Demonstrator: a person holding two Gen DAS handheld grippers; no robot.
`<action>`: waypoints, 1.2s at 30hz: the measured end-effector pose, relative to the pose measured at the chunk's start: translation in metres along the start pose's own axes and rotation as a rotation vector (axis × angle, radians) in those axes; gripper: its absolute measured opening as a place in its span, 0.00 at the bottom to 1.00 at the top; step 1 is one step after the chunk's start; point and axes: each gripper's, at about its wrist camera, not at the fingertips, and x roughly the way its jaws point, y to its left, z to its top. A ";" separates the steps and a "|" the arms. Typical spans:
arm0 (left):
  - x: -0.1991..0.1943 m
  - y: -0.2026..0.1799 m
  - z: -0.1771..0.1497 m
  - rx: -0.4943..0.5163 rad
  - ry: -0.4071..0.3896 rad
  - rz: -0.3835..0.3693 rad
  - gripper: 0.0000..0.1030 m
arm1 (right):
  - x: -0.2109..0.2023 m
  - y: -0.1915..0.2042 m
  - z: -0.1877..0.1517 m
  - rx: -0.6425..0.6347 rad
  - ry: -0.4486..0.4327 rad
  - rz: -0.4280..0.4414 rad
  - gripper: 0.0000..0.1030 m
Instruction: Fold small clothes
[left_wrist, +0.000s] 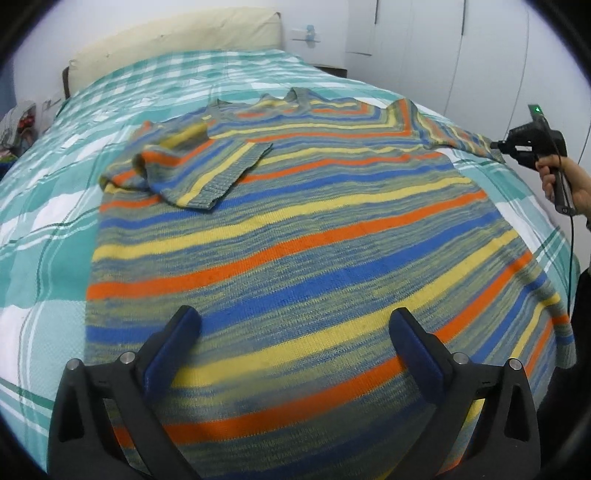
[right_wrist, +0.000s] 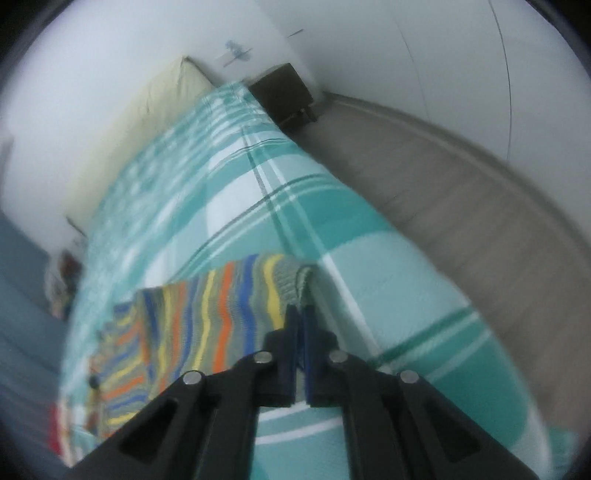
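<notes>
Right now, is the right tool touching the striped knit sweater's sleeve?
Touching. The right wrist view shows the right tool shut on the cuff of the striped knit sweater; the left wrist view shows that sleeve pulled out to it.

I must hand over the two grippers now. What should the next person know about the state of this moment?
Left gripper: open, above the hem end of the striped sweater, holding nothing.
Right gripper: shut on the cuff of the right sleeve, which is stretched out to the side over the bedspread.
Done: the sweater lies flat on the bed; the left sleeve is already folded across the chest.
Left: bring the right sleeve over the body, then fold the body from the hem upward.
</notes>
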 end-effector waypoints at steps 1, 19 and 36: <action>0.000 0.000 0.000 0.000 -0.001 0.002 1.00 | 0.000 -0.005 -0.002 0.032 -0.002 0.038 0.10; 0.002 -0.003 -0.002 0.012 0.001 0.036 1.00 | 0.010 -0.004 -0.018 -0.114 -0.001 -0.297 0.00; -0.050 0.002 0.125 0.305 -0.016 0.076 0.99 | -0.116 0.059 -0.055 -0.298 -0.389 -0.326 0.81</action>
